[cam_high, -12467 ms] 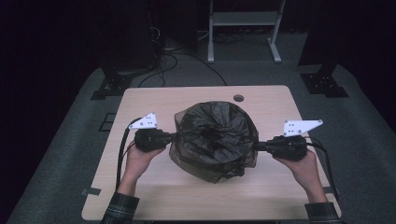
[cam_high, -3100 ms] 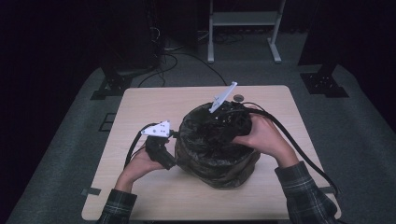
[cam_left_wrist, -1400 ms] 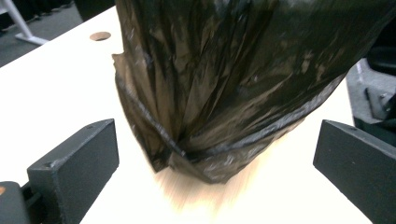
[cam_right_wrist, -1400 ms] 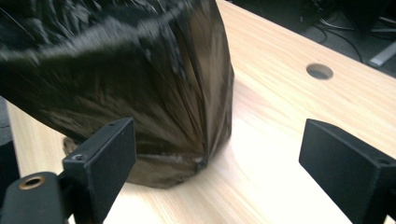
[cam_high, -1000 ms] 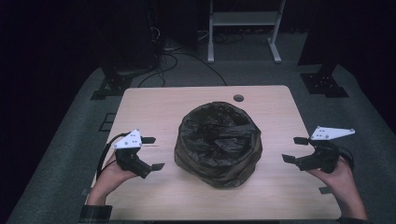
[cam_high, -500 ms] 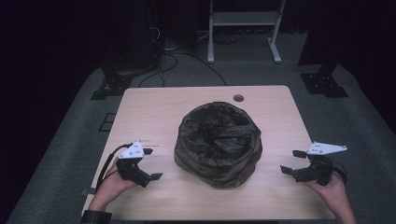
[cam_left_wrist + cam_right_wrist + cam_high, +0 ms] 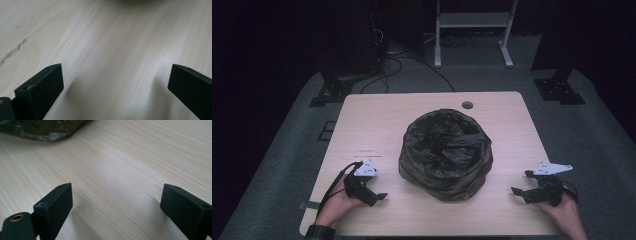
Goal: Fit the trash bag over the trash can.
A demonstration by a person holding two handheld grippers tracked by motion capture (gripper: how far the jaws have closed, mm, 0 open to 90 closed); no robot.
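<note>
Resting low near the table's (image 7: 377, 125) front corners, the left gripper (image 7: 373, 192) and right gripper (image 7: 526, 189) each have their fingers (image 7: 40, 87) spread wide, holding nothing. The black bag (image 7: 445, 152) sits mid-table between them, apart from both.

A pale wooden desk (image 7: 377, 120) with rounded corners stands on a grey carpeted floor (image 7: 287, 150). Near the middle of its far edge sits a small round grommet hole (image 7: 467, 105). A black plastic bag (image 7: 445, 152), bulging and crumpled with its top folded in on itself, rests a little right of the desk's middle. The left gripper (image 7: 372, 192) lies near the desk's near left corner, and the right gripper (image 7: 524, 185) near its near right corner, both well apart from the bag, jaws spread wide.
</note>
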